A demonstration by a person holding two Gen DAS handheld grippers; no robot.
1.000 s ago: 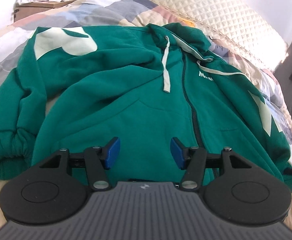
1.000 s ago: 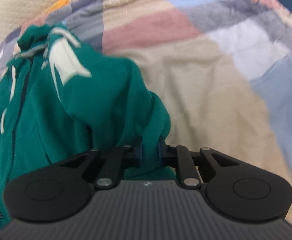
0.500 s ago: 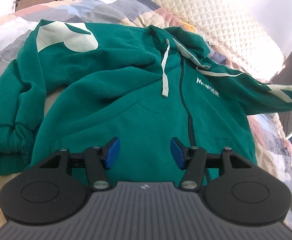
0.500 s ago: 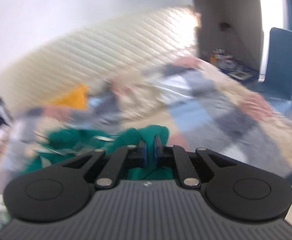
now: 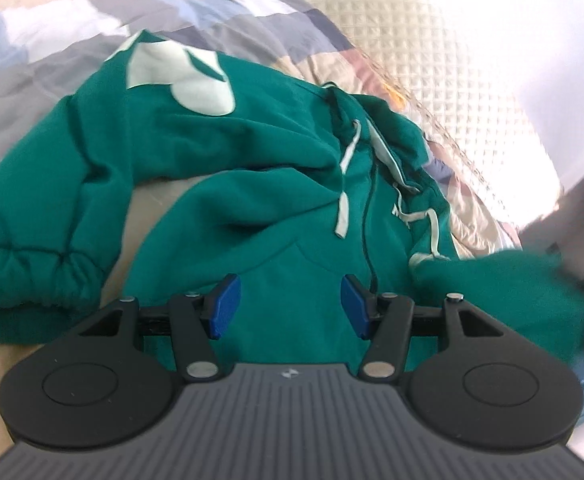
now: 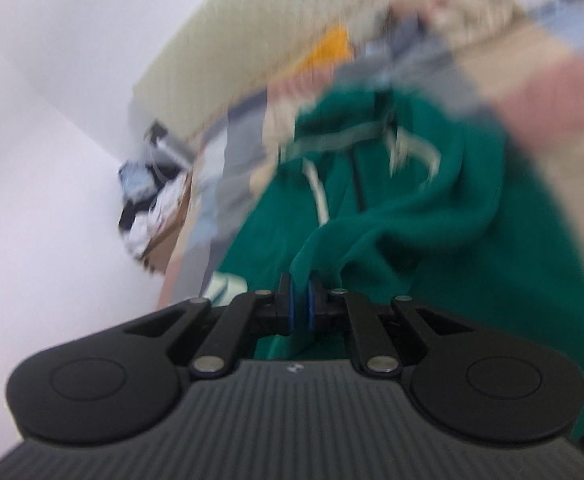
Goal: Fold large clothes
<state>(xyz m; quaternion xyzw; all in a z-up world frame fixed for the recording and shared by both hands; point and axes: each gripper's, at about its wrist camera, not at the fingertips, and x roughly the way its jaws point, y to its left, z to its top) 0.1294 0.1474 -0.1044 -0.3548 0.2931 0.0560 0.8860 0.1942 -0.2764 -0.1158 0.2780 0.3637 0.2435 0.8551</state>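
1. Across the patchwork quilt (image 5: 72,40) lay the green zip hoodie (image 5: 284,184), front up, hood toward the quilted headboard (image 5: 432,60).
2. Its one sleeve (image 5: 44,240) curled on the left, cuff bunched near me.
3. My left gripper (image 5: 288,306) hovered over the hem, blue pads spread apart, empty.
4. My right gripper (image 6: 300,306) was pinched tight on a fold of the hoodie's fabric; that view was blurred.
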